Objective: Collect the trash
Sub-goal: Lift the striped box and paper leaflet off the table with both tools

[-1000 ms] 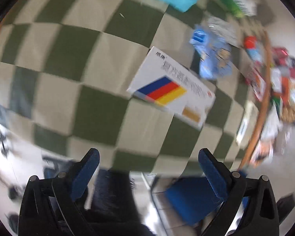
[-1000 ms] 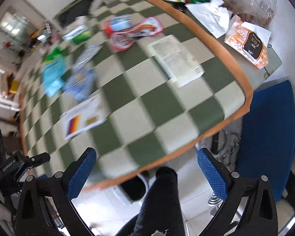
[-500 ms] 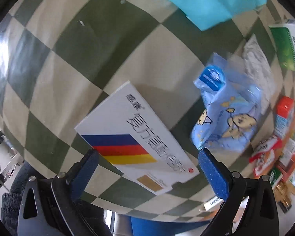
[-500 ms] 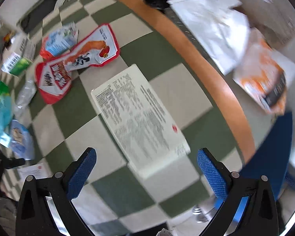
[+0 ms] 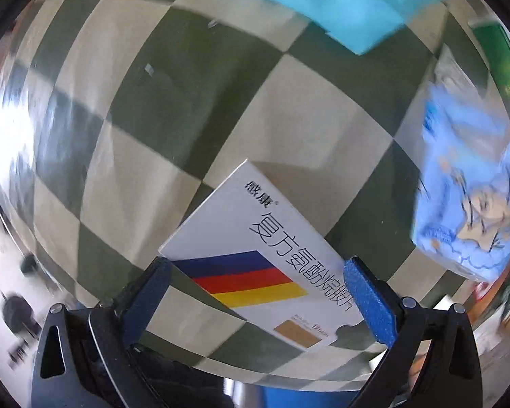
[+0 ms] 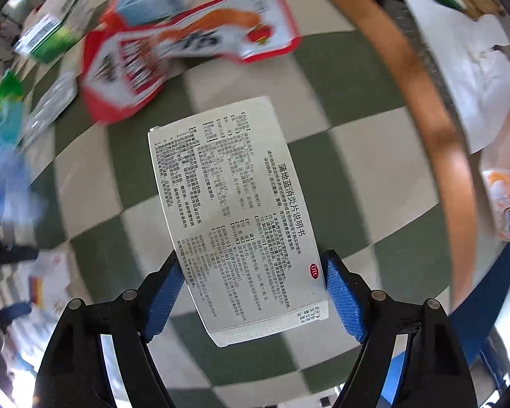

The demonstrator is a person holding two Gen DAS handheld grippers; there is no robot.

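A white medicine box [image 5: 255,248] with blue, red and yellow stripes lies flat on the green-and-cream checkered table. My left gripper [image 5: 255,301] is open, its blue pads either side of the box's near end. A grey medicine box [image 6: 234,217] covered in printed text lies flat in the right wrist view. My right gripper [image 6: 251,292] is open, its pads straddling that box's near end and close to its edges. I cannot tell whether either gripper's pads touch its box.
A cyan packet [image 5: 343,3] and a blue cartoon pouch [image 5: 472,204] lie beyond the striped box. Red snack wrappers [image 6: 187,47] and a green-white carton [image 6: 51,34] lie past the grey box. The table's orange rim [image 6: 435,112] runs at right, with white paper [image 6: 472,68] beyond.
Both grippers have come down closer to the table. The left one now straddles the striped box, the right one the grey box. Both jaws have narrowed a little.
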